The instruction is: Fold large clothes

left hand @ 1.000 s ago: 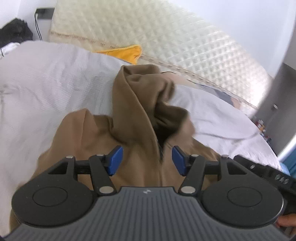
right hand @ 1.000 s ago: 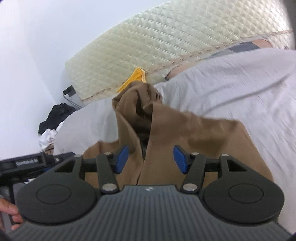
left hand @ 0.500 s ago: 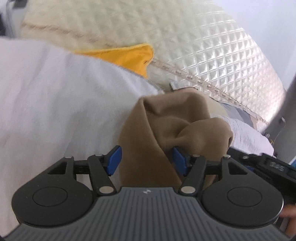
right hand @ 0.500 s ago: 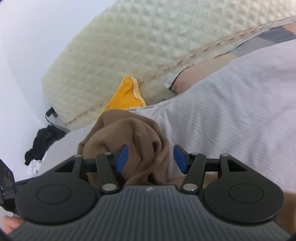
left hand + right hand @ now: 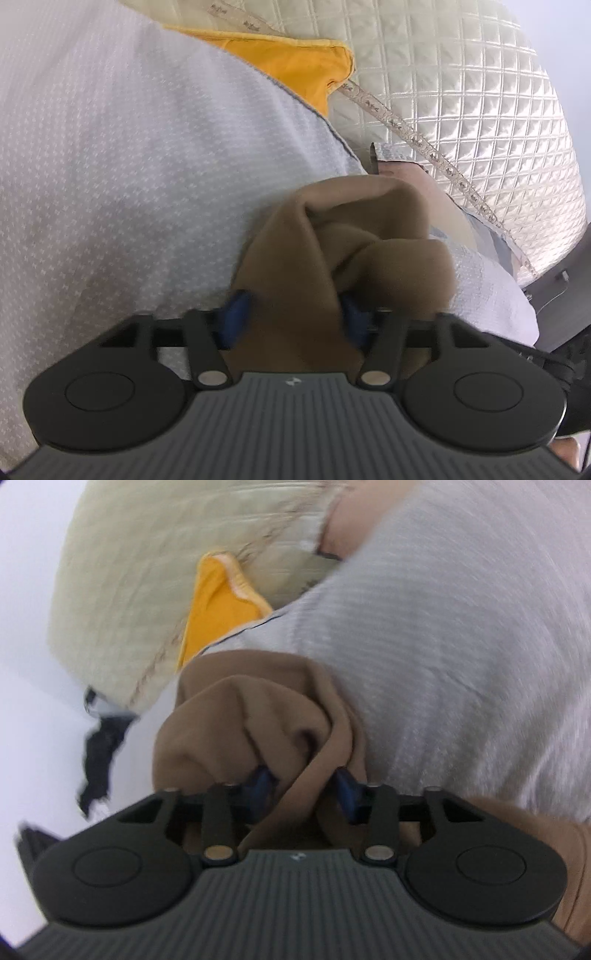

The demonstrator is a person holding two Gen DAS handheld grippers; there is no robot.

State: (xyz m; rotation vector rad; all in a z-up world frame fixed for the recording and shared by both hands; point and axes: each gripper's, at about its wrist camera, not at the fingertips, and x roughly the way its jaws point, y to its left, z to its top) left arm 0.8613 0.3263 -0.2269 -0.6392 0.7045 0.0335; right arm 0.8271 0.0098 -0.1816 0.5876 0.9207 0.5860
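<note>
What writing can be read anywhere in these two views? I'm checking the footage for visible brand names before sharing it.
None reads as words.
Small pale logo mark on the left gripper body: a symbol, no letters.
The same mark on the right gripper body: blurred, unreadable.
Repeated print along the trim tape of the quilted mattress: too small and soft to read.
The brown garment, grey sheet and yellow cloth show no text.

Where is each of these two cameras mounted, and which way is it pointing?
Left wrist: sits on the left gripper, looking forward and down along its blue fingers at the brown garment between them; a bit of hand shows bottom right.
Right wrist: sits on the right gripper, facing the garment the same way; no hand is clearly visible.
Both show: the garment, grey bedsheet, yellow cloth and quilted mattress.
</note>
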